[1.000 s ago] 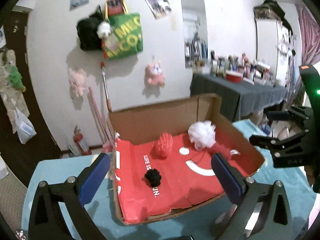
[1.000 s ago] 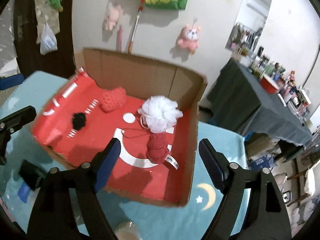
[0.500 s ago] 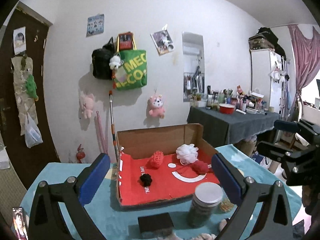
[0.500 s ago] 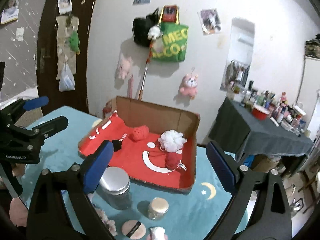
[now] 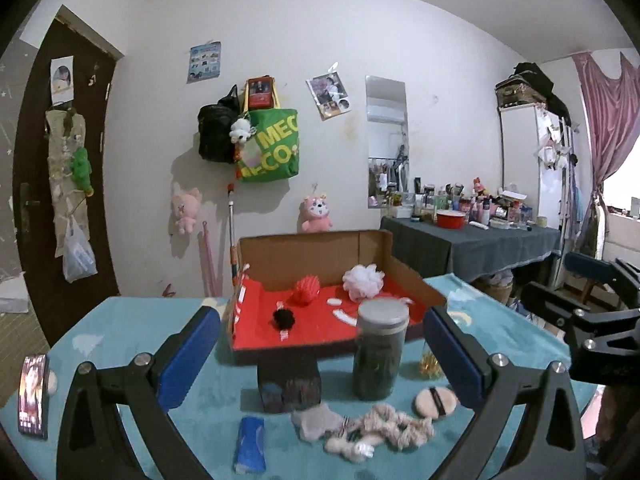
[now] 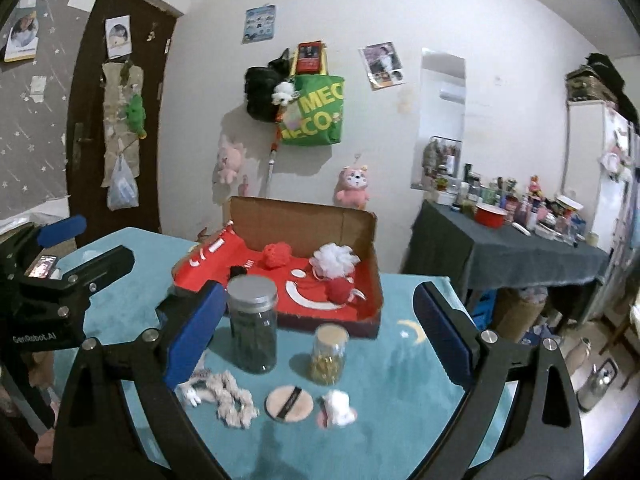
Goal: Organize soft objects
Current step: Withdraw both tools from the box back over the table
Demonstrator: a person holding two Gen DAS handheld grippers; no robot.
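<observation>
We hold our left gripper (image 5: pixel 322 350) and right gripper (image 6: pixel 316 330) above the near edge of the table (image 6: pixel 404 364), both with fingers spread wide and nothing between them. At 12 o'clock from both stands the cardboard box (image 5: pixel 320 250) with red lining. Inside it lie a white pouf (image 5: pixel 363 281), a red spiky ball (image 5: pixel 306 290), a small black pompom (image 5: pixel 284 319) and, seen from the right wrist, a red knitted ball (image 6: pixel 339 290). On the table in front, a cream scrunchie (image 6: pixel 232 394) lies at 7 o'clock of the dark jar (image 6: pixel 253 326). A round powder puff (image 6: pixel 289 403) lies just beside a small white fluffy piece (image 6: pixel 337 407), both near the small jar (image 6: pixel 329 354).
</observation>
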